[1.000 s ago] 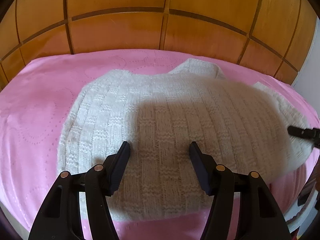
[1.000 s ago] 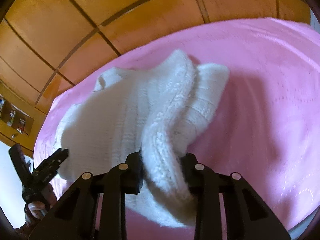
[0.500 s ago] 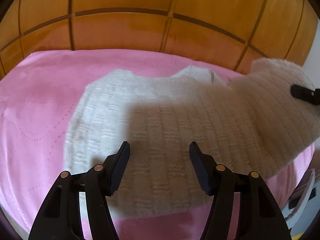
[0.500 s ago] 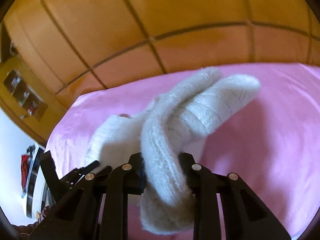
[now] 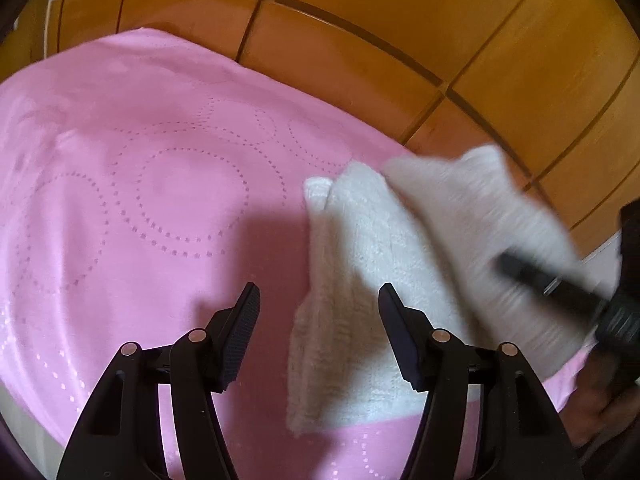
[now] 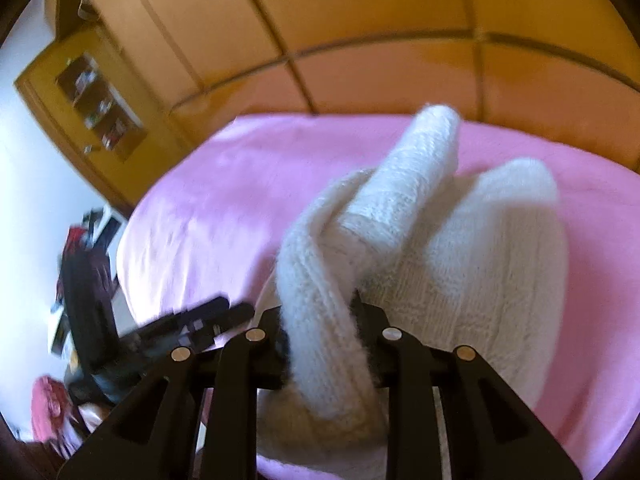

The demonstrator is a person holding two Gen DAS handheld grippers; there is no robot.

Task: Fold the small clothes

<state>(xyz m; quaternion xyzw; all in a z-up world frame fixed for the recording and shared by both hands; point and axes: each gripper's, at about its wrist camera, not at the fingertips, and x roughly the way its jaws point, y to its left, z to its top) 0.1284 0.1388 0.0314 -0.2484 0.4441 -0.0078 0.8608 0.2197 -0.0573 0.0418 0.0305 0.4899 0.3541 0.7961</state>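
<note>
The fingers of the right gripper are clamped on a fold of the white knitted sweater, lifted over the pink bed cover. The left gripper is held open, empty. Orange wooden panelling is seen beyond.
</note>
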